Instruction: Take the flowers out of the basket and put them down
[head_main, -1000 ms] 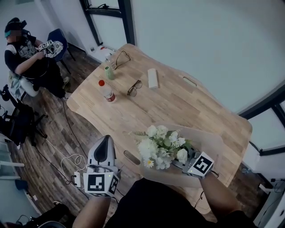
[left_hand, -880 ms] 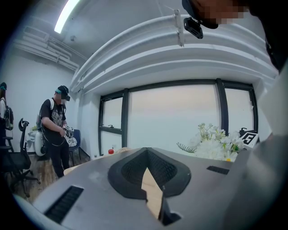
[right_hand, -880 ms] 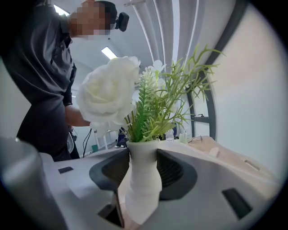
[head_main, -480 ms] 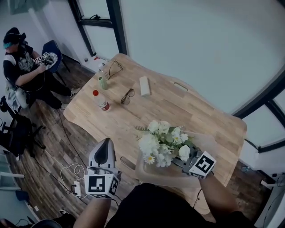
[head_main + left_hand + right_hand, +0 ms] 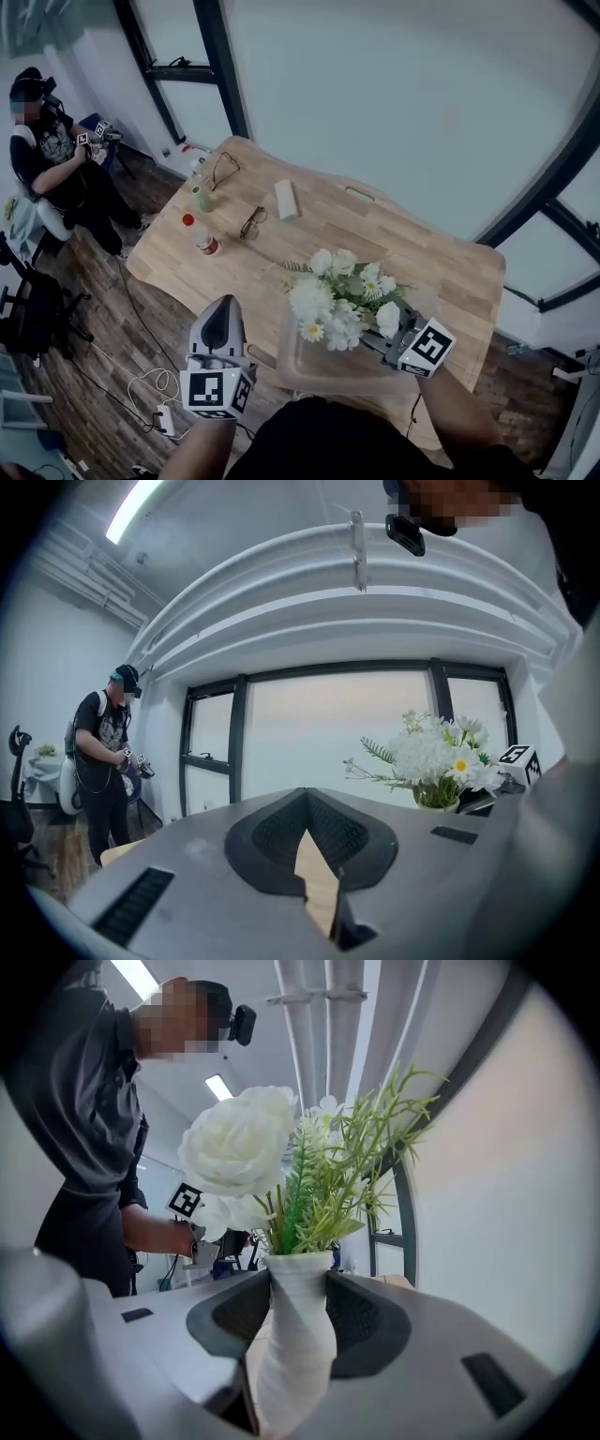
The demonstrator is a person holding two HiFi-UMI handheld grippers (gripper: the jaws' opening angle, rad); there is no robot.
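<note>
Flowers [image 5: 337, 300] hang low in mid-frame, their white-wrapped stem clenched in the right tongs [image 5: 377, 339], above a pale basket [image 5: 302, 364]. Left tongs [image 5: 223, 307], lower left, are closed and empty. Beyond, the desk [image 5: 422, 253] carries a bottle [image 5: 202, 240] and glasses [image 5: 251, 223]. A person [image 5: 42, 141] is at upper left.

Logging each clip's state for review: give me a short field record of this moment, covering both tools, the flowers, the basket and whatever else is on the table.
right tool: shut on the white-wrapped stem of the flowers
left tool: shut, nothing in it
flowers: white bunch, upright, raised over the basket
basket: on the table, near the person
also on table: red-capped bottle, green bottle, glasses, more glasses, white box
task stage: flowers not yet put down
</note>
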